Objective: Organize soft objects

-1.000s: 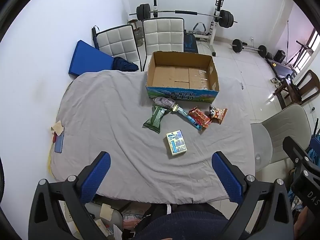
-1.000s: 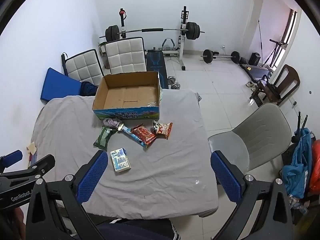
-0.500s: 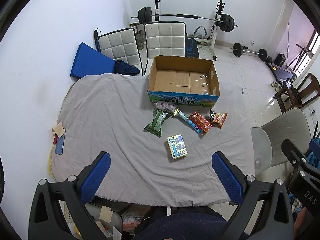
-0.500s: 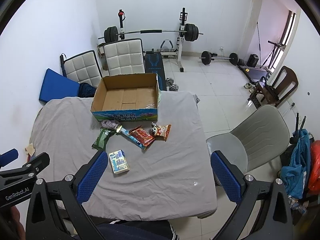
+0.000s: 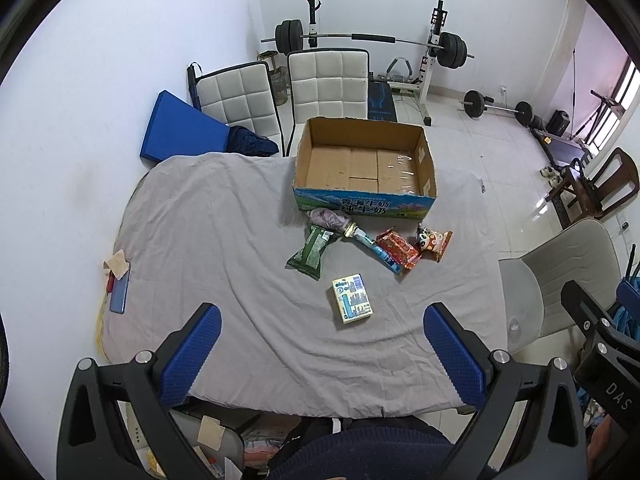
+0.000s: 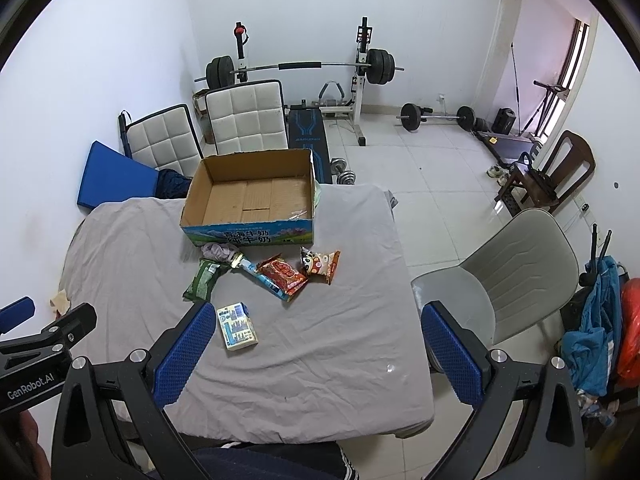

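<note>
An open, empty cardboard box [image 5: 362,168] [image 6: 250,196] stands at the far side of a table under a grey cloth [image 5: 224,248] [image 6: 340,340]. In front of it lie a purple-grey cloth bundle [image 5: 328,218], a green packet [image 5: 312,248] [image 6: 204,278], a blue tube [image 5: 374,248], a red packet [image 5: 398,248] [image 6: 282,274], a panda snack bag [image 5: 434,240] [image 6: 320,262] and a small tissue pack [image 5: 352,298] [image 6: 237,326]. My left gripper [image 5: 320,354] and my right gripper [image 6: 316,354] are both open and empty, held high above the table's near edge.
A phone and a scrap of paper [image 5: 118,280] lie at the table's left edge. Two white padded chairs [image 5: 280,96] and a blue mat [image 5: 180,132] stand behind the table, a grey chair [image 6: 508,272] to its right. Gym weights [image 6: 300,68] stand beyond.
Both cameras have shifted slightly, so the table and its objects sit a little lower in view. Nothing on the table has moved, and both grippers stay open.
</note>
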